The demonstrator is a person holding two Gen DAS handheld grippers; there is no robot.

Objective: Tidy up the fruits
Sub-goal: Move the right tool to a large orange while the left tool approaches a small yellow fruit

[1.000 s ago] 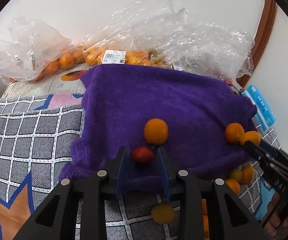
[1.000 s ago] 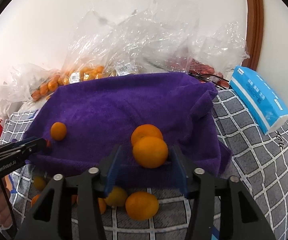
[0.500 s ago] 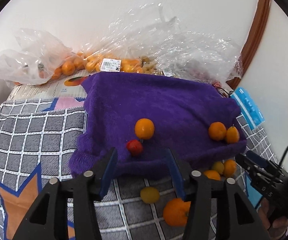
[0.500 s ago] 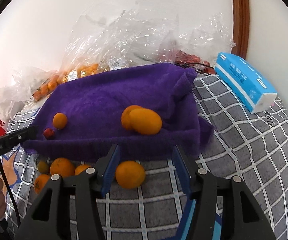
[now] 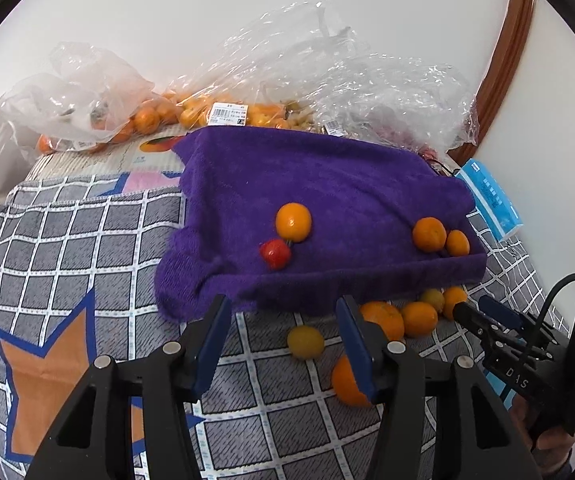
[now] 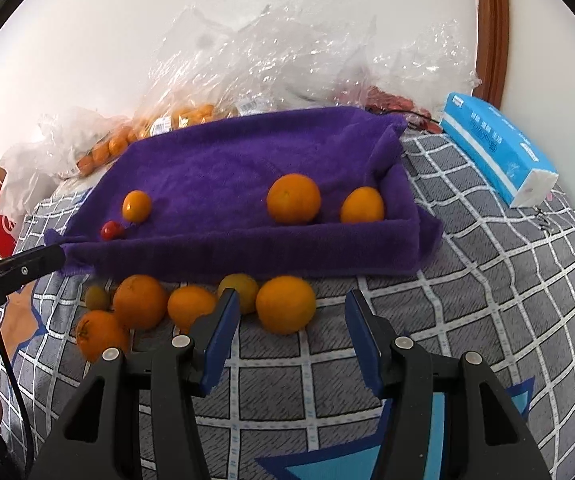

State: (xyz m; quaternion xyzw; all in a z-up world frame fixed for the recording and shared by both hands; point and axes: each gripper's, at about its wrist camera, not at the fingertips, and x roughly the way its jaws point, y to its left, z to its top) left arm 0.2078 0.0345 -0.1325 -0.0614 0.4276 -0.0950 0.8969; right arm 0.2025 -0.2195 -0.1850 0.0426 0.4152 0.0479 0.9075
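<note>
**Loose citrus waits below the purple towel, both sets of fingers empty and apart.**
The right gripper (image 6: 291, 340) hovers with its fingers parted around nothing; the nearest orange (image 6: 285, 304) lies on the checked blanket (image 6: 487, 300) at its 12 o'clock, just beside the purple towel (image 6: 247, 168). The left gripper (image 5: 283, 344) is likewise spread and empty, with a small yellowish fruit (image 5: 305, 342) between its tips on the blanket. The oranges look firm, light and prone to rolling; gripping across the widest middle seems safest. The red tomato (image 5: 274, 254) at 11 o'clock on the towel probably bruises easily.

Black grippers, blue-padded fingers (image 5: 357, 344), silver screws (image 5: 171, 347)
</note>
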